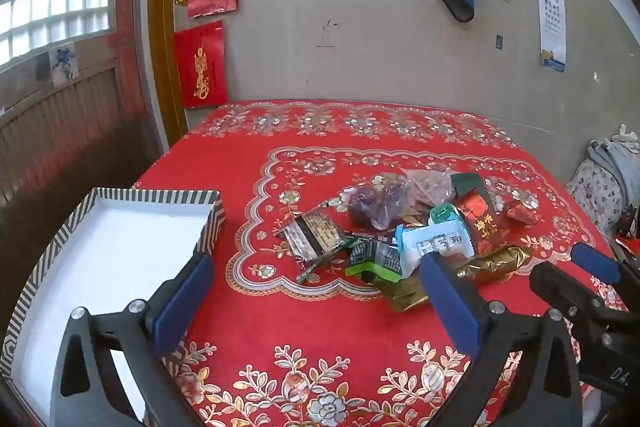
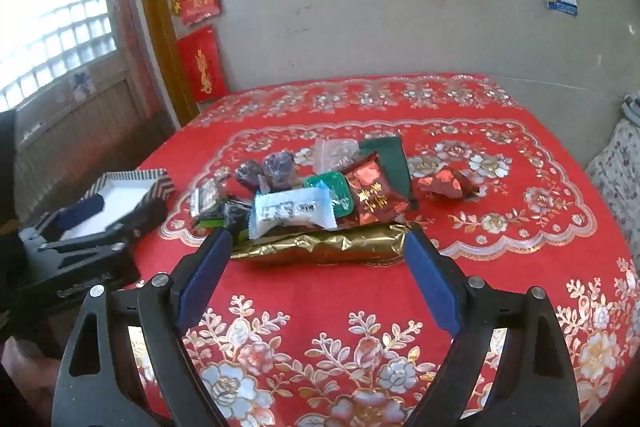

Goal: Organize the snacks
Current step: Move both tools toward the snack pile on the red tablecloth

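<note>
Both held wide open and empty above the table, its red floral cloth showing between the blue pads. Right gripper spread on either side of the long gold-foil packet, not touching it. Left gripper poised beside the striped box, white inside, at the table's left edge.

Just beyond, heaped at mid-table: a white wrapper with dark print lying on top of the gold packet; a green-lidded pack and a red-and-gold sachet behind it; a dark green-edged pouch and a silver one toward the box. Farther back, two dark lumps in clear film, a clear bag and a dark green sachet. Set apart to the right, a small red foil sweet.

Print on every wrapper too small to read. Lower parts of several packs hidden under the white wrapper. Contents of the clear film not made out.
</note>
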